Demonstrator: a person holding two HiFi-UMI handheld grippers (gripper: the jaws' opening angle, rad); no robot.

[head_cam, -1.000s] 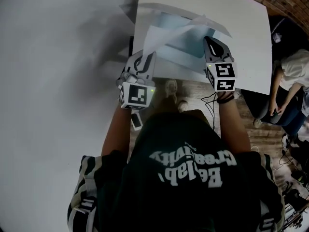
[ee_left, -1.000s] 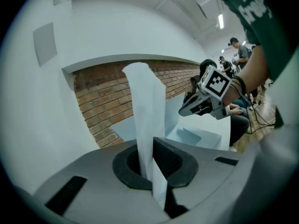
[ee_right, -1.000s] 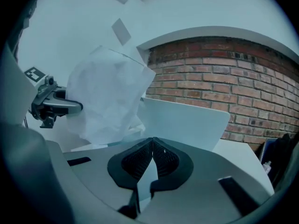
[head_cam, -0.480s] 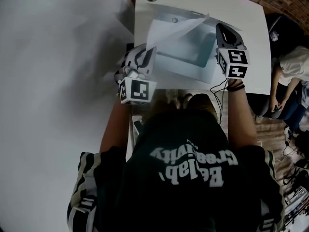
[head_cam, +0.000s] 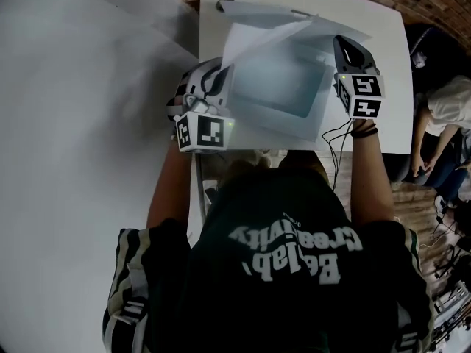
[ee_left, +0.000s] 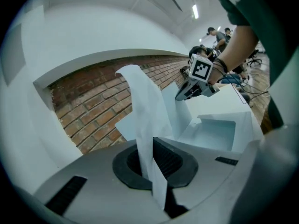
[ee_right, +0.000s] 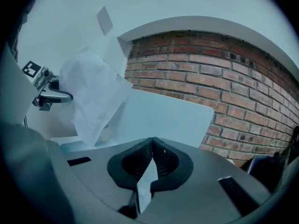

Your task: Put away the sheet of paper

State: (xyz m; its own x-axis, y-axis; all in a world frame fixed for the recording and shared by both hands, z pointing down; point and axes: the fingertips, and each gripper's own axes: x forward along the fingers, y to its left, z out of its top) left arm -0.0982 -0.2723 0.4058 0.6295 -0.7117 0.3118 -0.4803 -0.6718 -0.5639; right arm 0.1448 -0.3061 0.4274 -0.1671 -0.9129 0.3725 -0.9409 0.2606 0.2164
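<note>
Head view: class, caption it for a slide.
Left gripper and right gripper hold a paper sheet over a white box.

Left gripper [head_cam: 218, 80]; right gripper [head_cam: 344, 48] (both clamped)

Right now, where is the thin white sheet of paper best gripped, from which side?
Probably at opposite edges, one tool from each side: the thin white sheet of paper is floppy and curls between the left tool and right tool.
</note>
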